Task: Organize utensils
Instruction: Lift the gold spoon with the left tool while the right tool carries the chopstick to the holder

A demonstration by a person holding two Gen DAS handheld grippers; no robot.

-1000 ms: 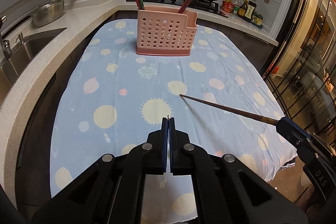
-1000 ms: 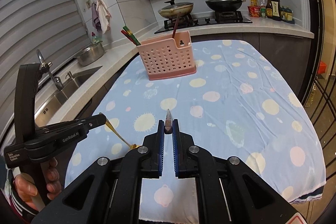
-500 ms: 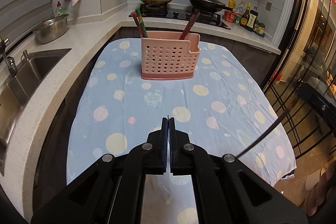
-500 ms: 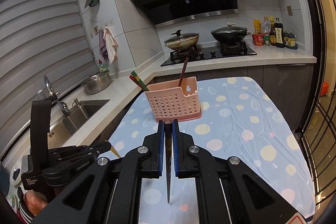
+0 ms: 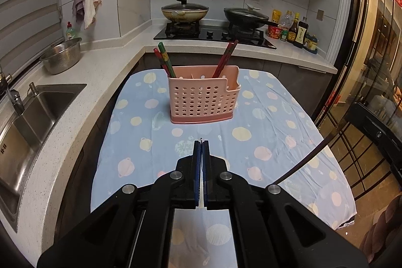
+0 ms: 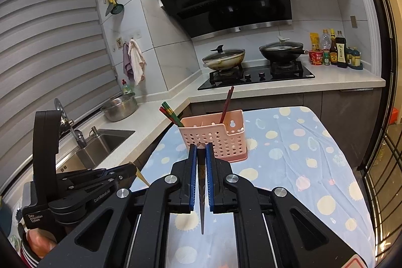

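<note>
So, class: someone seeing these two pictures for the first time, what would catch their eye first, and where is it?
Probably the pink perforated utensil holder, standing upright at the far end of the spotted blue tablecloth, with chopsticks leaning out of it. Next, the right gripper in the foreground, shut on a dark chopstick. Behind, two lidded pans sit on the stove.

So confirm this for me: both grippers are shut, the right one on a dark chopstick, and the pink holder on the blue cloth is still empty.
Not empty. The pink holder already has red and green chopsticks at its left end and dark red ones further right, as the left wrist view shows. The rest holds: the right gripper is shut on a dark chopstick, and the left gripper is shut.
</note>
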